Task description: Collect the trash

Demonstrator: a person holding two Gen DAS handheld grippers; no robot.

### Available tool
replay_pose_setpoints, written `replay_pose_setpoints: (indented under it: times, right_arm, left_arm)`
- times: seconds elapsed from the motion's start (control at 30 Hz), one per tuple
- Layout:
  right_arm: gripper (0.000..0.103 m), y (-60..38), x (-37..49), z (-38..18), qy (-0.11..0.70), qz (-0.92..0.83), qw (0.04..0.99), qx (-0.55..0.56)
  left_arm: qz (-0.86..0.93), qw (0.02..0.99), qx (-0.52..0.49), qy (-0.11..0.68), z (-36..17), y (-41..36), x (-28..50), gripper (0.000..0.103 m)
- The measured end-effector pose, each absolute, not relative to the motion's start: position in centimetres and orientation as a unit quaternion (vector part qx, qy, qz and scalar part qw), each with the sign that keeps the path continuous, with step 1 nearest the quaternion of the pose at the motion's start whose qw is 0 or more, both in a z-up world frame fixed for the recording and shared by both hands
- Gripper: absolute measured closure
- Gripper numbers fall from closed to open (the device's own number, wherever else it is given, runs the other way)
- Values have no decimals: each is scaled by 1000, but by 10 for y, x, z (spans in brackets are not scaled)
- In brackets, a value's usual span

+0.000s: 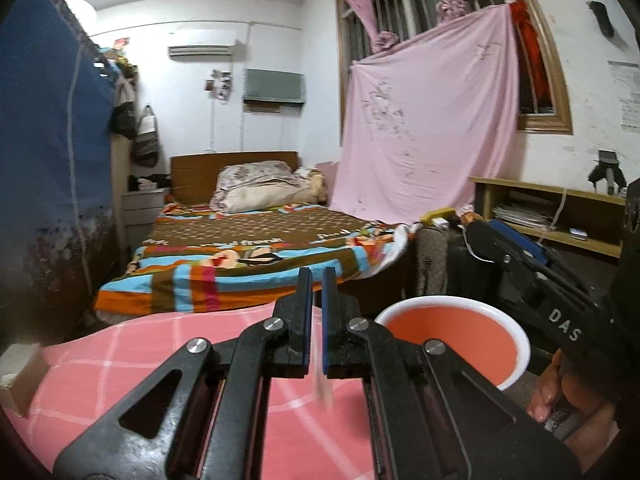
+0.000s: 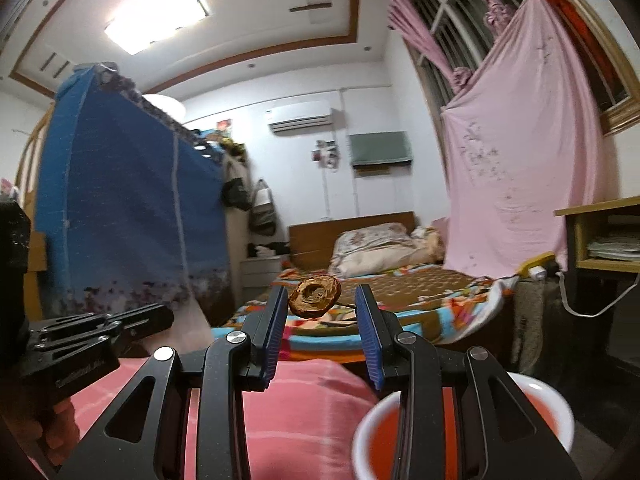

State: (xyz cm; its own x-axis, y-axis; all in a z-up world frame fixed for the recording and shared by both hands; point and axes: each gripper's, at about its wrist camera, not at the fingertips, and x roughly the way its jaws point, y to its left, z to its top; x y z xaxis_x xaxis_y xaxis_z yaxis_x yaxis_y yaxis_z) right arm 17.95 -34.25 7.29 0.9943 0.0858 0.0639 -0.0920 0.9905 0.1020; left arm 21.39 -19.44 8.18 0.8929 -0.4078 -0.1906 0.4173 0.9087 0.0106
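My left gripper [image 1: 318,276] is shut over the pink checked tablecloth [image 1: 120,360], and a thin pale scrap [image 1: 326,390] hangs blurred from between its pads. A white-rimmed bin with an orange lining [image 1: 452,336] stands just right of it. In the right wrist view my right gripper [image 2: 320,300] is shut on a brown, round fruit core [image 2: 314,298] with a thin stalk, held level in the air. The same bin [image 2: 556,404] sits below and to the right of those fingers. Each gripper also shows in the other's view: right gripper [image 1: 484,240], left gripper [image 2: 160,316].
A bed with a striped blanket [image 1: 248,256] lies beyond the table. A blue fabric wardrobe [image 1: 48,140] stands on the left; a pink sheet [image 1: 428,128] and wooden shelf [image 1: 552,216] on the right. A hand [image 1: 548,392] grips the right tool beside the bin.
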Motion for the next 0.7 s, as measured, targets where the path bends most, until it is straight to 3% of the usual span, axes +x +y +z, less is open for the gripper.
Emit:
replay_pose_setpoints:
  times: [0.2,0.57,0.6,0.67,0.7]
  right_arm:
    - [70,-366,181,66,-7,9,998,67]
    - [70,-364,204,51,96,67,989,88]
    - [70,-361,206,49,108,78,987,90]
    - [70,-355,210,43,126,93,983,95]
    - [70,-353,211,41,131,97,982,96]
  left_arm:
    - [-235,963,36,129,70,-225,224,103]
    - [-221,937,-1,269,41,-186,227,102]
    - [-219,934,-6,282,37,-182,226,97]
    - [-212,926,-23,312,28,-173,228,77]
    - [-209,922,-30,325,24,-170,229,74]
